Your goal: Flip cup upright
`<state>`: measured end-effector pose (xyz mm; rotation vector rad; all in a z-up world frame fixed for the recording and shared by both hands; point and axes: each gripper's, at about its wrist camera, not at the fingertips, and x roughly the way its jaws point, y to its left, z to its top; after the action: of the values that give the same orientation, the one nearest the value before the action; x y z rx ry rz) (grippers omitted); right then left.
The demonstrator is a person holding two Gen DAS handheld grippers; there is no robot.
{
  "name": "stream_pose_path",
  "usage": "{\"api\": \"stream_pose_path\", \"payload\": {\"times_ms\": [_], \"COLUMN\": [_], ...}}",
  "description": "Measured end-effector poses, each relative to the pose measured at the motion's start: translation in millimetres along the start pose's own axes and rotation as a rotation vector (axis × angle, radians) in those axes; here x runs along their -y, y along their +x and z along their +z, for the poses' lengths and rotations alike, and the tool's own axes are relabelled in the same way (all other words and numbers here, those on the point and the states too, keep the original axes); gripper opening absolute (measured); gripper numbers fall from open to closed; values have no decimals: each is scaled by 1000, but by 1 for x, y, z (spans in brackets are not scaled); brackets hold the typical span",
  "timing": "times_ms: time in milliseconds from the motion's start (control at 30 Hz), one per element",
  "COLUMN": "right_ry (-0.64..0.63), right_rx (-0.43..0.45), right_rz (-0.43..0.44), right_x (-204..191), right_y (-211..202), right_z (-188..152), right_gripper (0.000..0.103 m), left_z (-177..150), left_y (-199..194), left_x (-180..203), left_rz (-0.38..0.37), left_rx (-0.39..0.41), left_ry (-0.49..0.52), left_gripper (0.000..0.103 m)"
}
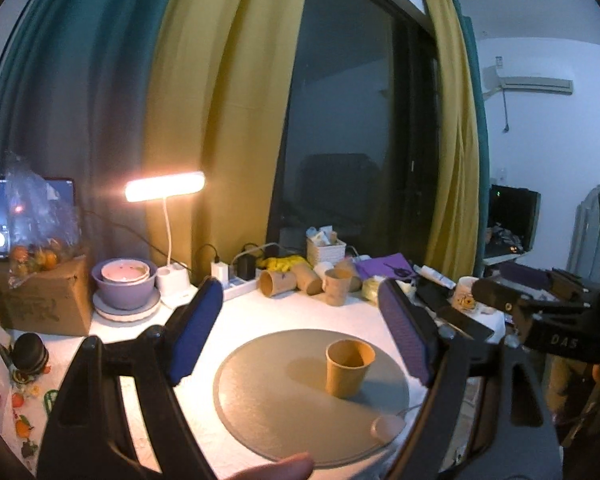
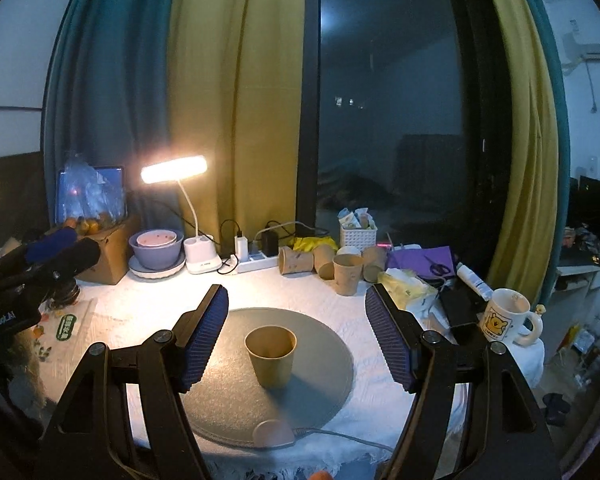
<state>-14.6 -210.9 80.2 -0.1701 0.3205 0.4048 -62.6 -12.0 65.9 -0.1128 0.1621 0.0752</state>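
A brown paper cup (image 1: 349, 368) stands upright, mouth up, on a round grey mat (image 1: 284, 400) on the white table. It also shows in the right wrist view (image 2: 271, 356), on the same mat (image 2: 320, 360). My left gripper (image 1: 300, 332) is open and empty, held back from the cup. My right gripper (image 2: 296, 336) is open and empty, its blue pads (image 2: 204, 336) wide on either side of the cup and short of it. The right gripper also shows at the right edge of the left wrist view (image 1: 540, 312).
Several more paper cups (image 2: 324, 260) lie and stand at the back by a power strip (image 2: 252, 260). A lit desk lamp (image 2: 174, 168), stacked bowls (image 2: 156, 248), a cardboard box (image 2: 104, 256), a cartoon mug (image 2: 504, 316), tissues (image 2: 404, 286) and a small pink disc (image 2: 272, 432) are around the mat.
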Motion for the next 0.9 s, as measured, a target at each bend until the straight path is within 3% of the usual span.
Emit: {"api": "stream_pose_path", "payload": {"times_ms": [400, 900], "right_ry": [-15, -16], "right_rx": [-37, -39], "right_rz": [23, 23], "right_x": [-6, -9], "right_y": [13, 14], "right_z": [-8, -8], "right_gripper": [74, 74], "left_z": [-8, -11], "left_y": [13, 13], "left_x": [4, 7], "left_rz": [-37, -41], "left_rx": [-71, -78], "left_ry": [1, 1], "left_gripper": [81, 81]}}
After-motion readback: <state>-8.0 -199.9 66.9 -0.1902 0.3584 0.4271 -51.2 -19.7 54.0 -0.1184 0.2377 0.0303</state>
